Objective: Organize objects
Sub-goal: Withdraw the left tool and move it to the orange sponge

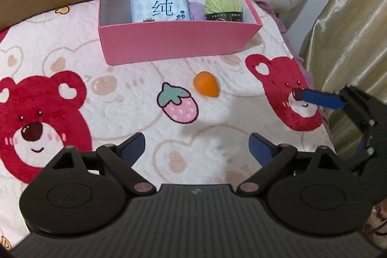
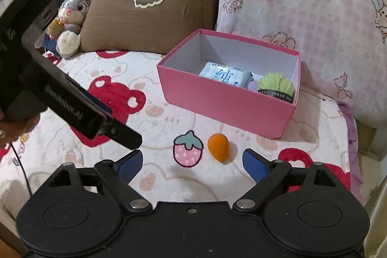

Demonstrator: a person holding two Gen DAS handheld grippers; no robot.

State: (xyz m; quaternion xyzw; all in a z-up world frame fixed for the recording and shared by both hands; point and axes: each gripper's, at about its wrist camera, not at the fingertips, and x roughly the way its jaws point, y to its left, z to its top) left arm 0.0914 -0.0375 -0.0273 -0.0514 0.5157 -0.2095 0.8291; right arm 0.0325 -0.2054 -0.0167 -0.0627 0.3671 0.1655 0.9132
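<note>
An orange egg-shaped sponge (image 1: pixel 206 84) lies on the bear-print blanket in front of a pink box (image 1: pixel 179 46); it also shows in the right wrist view (image 2: pixel 218 147). The box (image 2: pixel 225 104) holds a wet-wipes pack (image 1: pixel 159 9), a green yarn ball (image 1: pixel 222 7) and a purple item (image 1: pixel 196 11). My left gripper (image 1: pixel 197 149) is open and empty, held above the blanket short of the sponge. My right gripper (image 2: pixel 192 162) is open and empty, just short of the sponge. The right gripper also shows at the right edge of the left wrist view (image 1: pixel 321 99).
A brown pillow (image 2: pixel 150 9) and a pink floral pillow (image 2: pixel 302 16) stand behind the box. A plush rabbit (image 2: pixel 71 16) sits at the far left. A gold curtain (image 1: pixel 350 28) hangs at the right beyond the bed's edge.
</note>
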